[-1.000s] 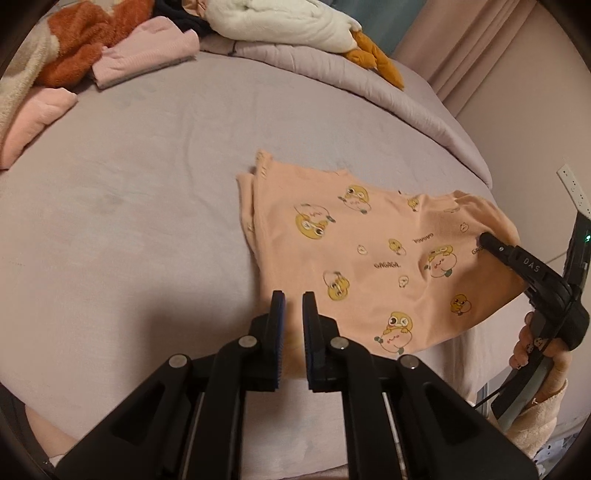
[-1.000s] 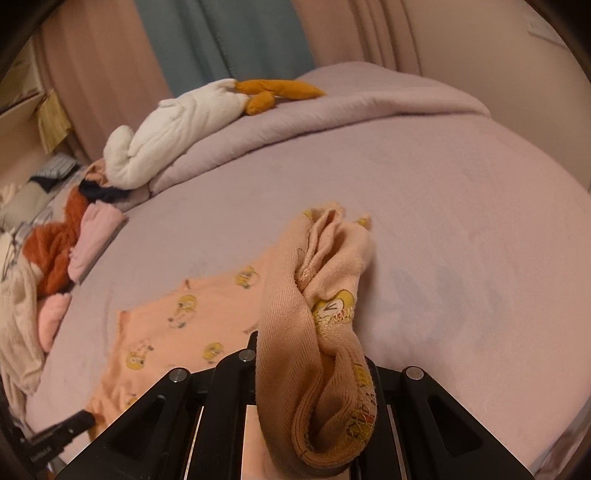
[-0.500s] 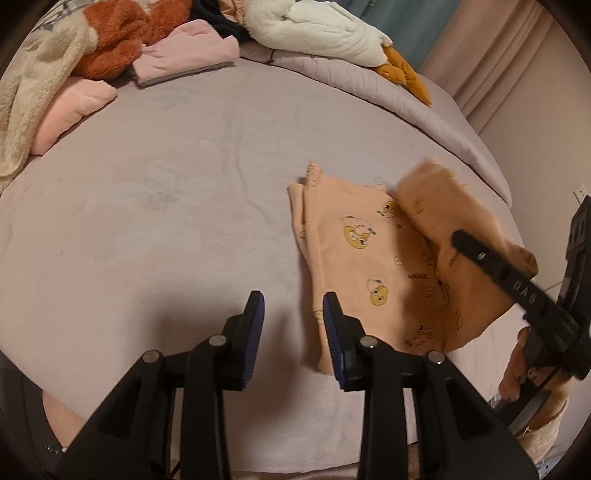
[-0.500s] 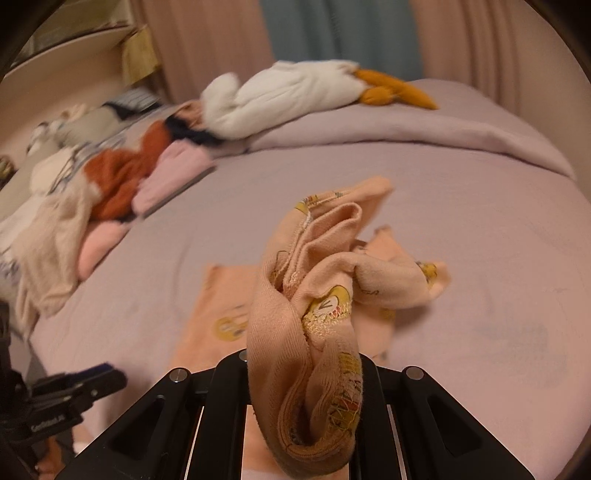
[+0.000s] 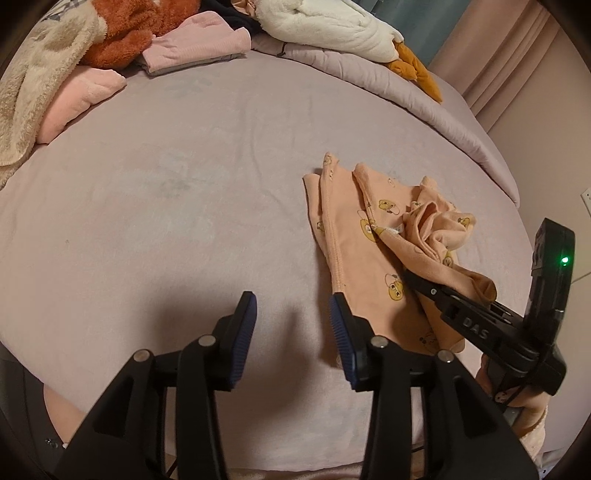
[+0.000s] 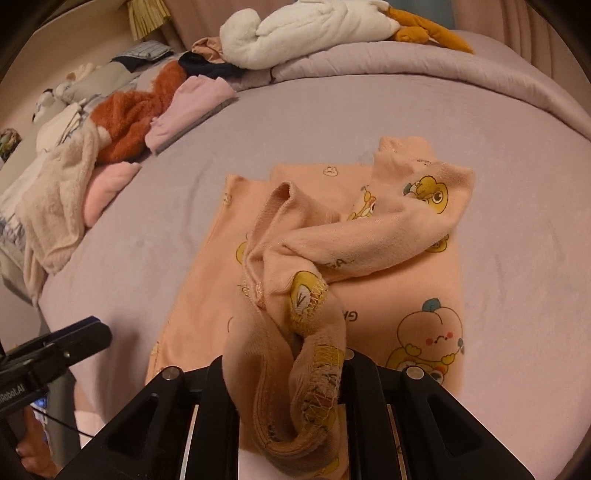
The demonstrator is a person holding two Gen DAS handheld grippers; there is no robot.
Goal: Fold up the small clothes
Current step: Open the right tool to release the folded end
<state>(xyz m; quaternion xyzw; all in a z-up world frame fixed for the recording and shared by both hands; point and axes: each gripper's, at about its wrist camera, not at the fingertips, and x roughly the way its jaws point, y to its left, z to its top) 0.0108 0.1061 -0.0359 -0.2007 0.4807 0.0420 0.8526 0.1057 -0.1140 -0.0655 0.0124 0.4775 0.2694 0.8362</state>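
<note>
A small peach garment (image 5: 354, 240) with yellow cartoon prints lies on the lilac bed, partly flat. My right gripper (image 6: 284, 373) is shut on a bunched end of the peach garment (image 6: 417, 280) and holds that end folded over the flat part. It also shows in the left wrist view (image 5: 417, 277), at the garment's right side. My left gripper (image 5: 291, 325) is open and empty, low over bare bed just left of the garment's near edge.
A pile of other clothes lies at the bed's far left: a cream fleece (image 5: 33, 99), a rust fleece (image 5: 122, 40), a folded pink piece (image 5: 195, 44). A white plush duck (image 5: 332, 29) rests on the rolled lilac quilt (image 5: 424, 110) at the back.
My left gripper has opened wide and let go of the garment. My right gripper has carried the garment's end leftward over the flat part, folding it over.
</note>
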